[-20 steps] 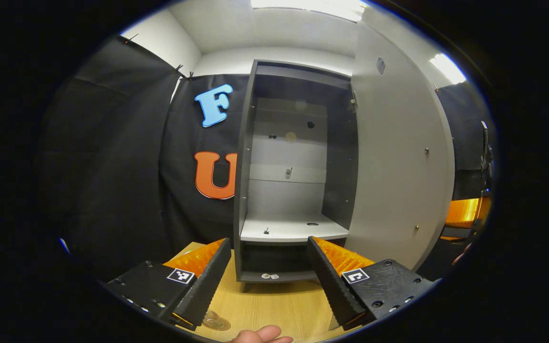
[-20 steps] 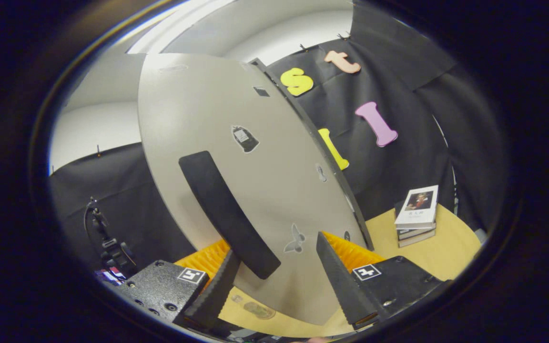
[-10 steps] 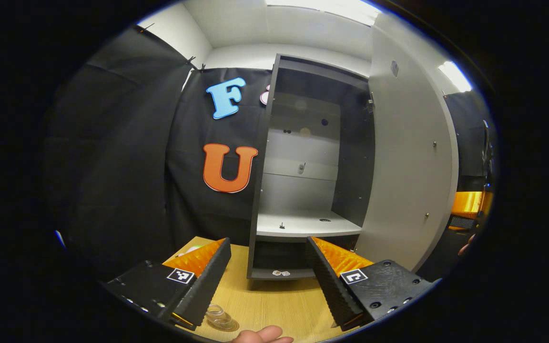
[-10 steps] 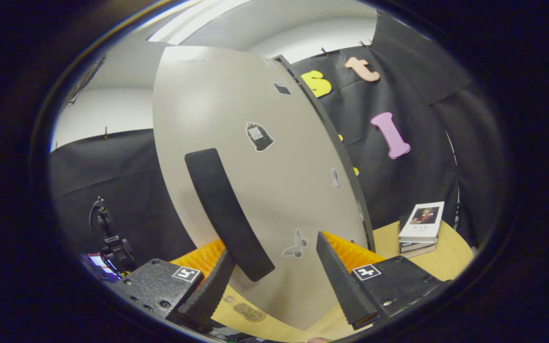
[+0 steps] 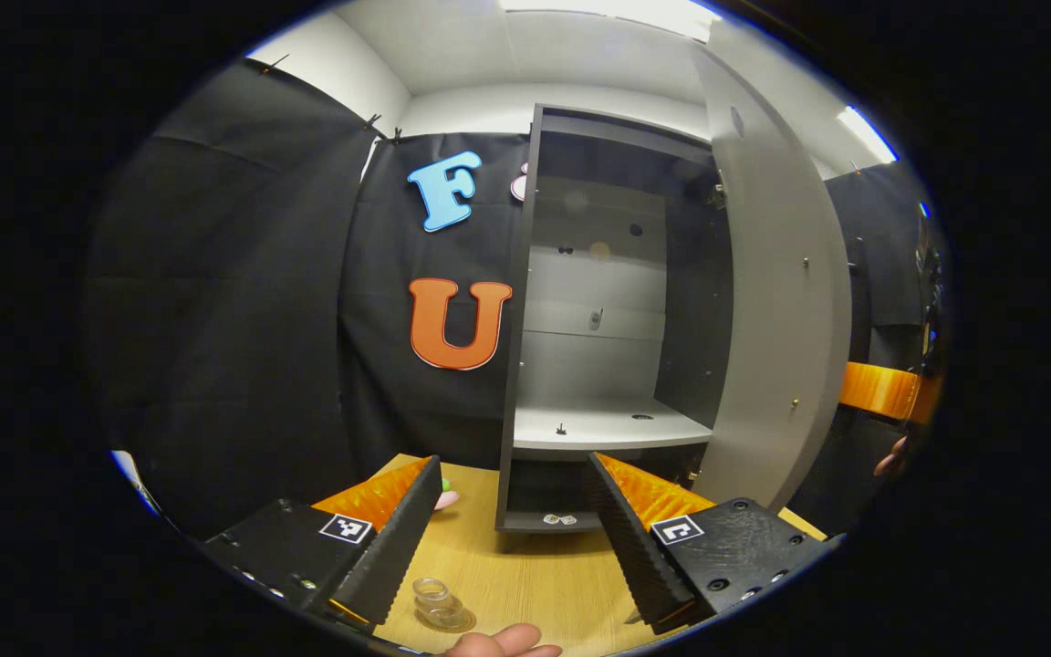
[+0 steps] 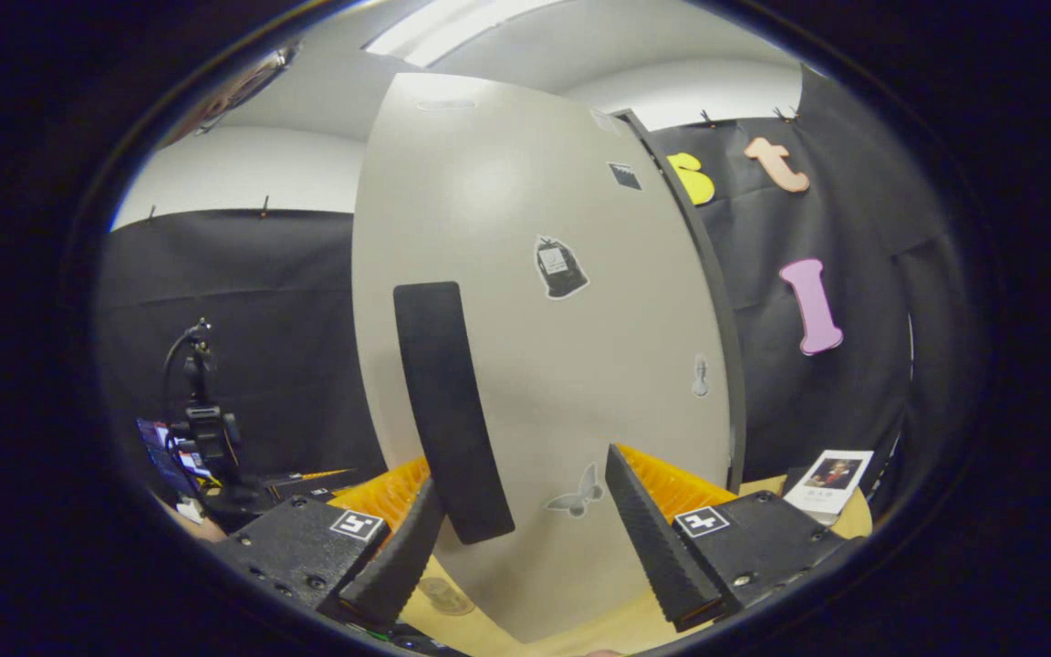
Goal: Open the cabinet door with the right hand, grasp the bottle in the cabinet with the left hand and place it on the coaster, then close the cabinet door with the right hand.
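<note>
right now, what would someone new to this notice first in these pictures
In the left gripper view, the open cabinet stands dead ahead, its shelf bare. In the right gripper view, the pale cabinet door looms close, with a long dark handle just above the open right gripper. A small clear bottle stands on the wooden table near the open left gripper.
</note>
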A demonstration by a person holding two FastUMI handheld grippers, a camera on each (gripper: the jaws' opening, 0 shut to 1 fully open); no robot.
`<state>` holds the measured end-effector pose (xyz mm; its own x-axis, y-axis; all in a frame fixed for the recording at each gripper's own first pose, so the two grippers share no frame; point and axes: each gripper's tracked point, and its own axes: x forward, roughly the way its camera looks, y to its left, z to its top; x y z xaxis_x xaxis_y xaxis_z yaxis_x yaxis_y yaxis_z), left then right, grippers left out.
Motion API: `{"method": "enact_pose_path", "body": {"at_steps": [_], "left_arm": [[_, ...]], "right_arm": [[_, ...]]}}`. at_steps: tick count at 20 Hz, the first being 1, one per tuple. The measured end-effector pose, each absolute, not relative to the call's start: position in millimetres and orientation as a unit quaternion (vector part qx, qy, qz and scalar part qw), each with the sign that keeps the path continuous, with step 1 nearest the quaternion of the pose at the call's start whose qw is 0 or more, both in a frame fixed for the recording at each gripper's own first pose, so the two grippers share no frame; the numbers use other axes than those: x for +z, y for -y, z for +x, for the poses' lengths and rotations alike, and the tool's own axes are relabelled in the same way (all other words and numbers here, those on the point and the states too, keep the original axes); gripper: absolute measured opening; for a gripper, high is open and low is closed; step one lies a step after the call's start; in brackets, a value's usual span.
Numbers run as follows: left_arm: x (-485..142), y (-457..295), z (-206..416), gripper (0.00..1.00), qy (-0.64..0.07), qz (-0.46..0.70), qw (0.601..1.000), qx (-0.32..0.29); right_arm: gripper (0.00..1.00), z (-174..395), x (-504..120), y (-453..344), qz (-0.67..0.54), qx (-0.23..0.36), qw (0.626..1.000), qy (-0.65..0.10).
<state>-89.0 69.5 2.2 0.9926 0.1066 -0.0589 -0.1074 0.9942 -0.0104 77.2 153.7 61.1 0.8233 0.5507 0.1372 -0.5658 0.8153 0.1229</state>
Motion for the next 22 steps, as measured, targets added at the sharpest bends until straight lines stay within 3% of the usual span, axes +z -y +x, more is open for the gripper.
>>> {"method": "enact_pose_path", "body": {"at_steps": [12,19,20,22], "left_arm": [[5,-87,-119,0.95,-0.029,0.023,0.992,0.124],[1,-94,-125,0.95,-0.035,0.009,0.988,0.152],[0,-93,-123,0.95,-0.035,0.012,0.988,0.151],[-3,-89,-118,0.95,-0.034,0.014,0.988,0.147]], "right_arm": [[1.00,94,56,-200,0.119,0.393,0.912,-0.009],[0.98,90,61,-204,0.112,0.417,0.902,-0.003],[0.93,91,65,-199,0.108,0.410,0.905,0.006],[0.98,98,73,-189,0.110,0.393,0.913,0.018]]}}
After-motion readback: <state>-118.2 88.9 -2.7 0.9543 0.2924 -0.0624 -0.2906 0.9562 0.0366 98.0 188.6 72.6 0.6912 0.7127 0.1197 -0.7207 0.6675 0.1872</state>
